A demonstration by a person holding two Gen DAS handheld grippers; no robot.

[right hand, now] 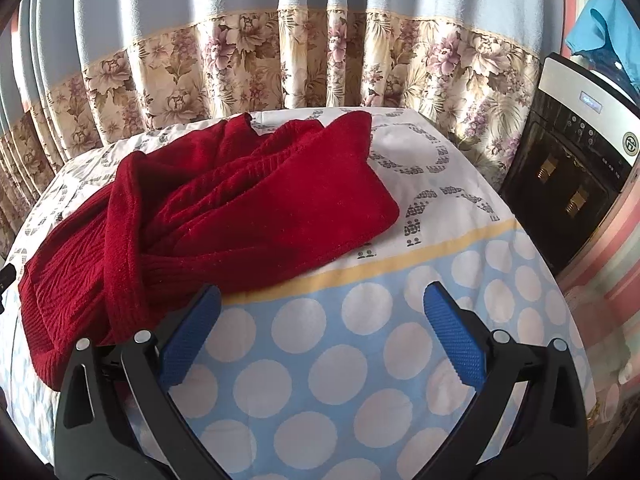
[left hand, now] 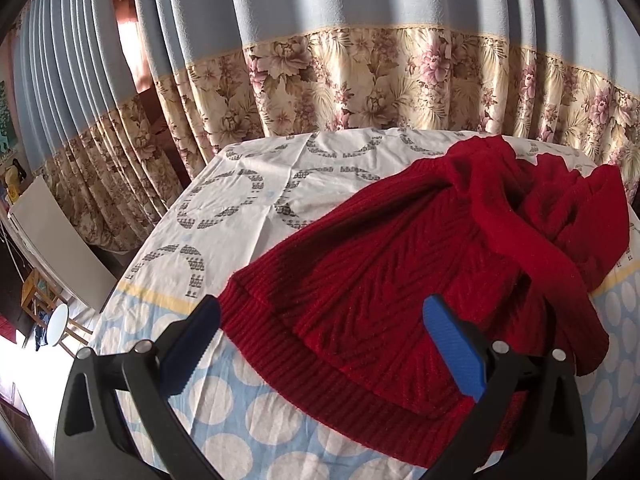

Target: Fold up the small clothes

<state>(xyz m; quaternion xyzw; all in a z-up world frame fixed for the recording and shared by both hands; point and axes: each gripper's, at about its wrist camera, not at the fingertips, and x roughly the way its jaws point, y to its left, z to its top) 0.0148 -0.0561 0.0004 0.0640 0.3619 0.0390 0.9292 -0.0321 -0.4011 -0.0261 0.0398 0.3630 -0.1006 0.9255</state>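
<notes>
A dark red knitted sweater [left hand: 400, 264] lies rumpled on a table covered with a patterned cloth [left hand: 248, 200]. Its ribbed hem faces me and its sleeves are bunched at the far right. My left gripper [left hand: 320, 316] hovers open just above the hem, its blue pads to either side of the knit. In the right wrist view the same sweater [right hand: 240, 208] fills the left half of the table. My right gripper [right hand: 322, 304] is open over the blue dotted cloth [right hand: 360, 360], just right of the sweater's near edge, with nothing between its fingers.
Blue curtains with a floral lower band [left hand: 360, 80] hang right behind the table. A water dispenser [right hand: 572, 160] stands at the table's right side. On the left are a white board [left hand: 60, 240] and a small round stool [left hand: 56, 324] on the floor.
</notes>
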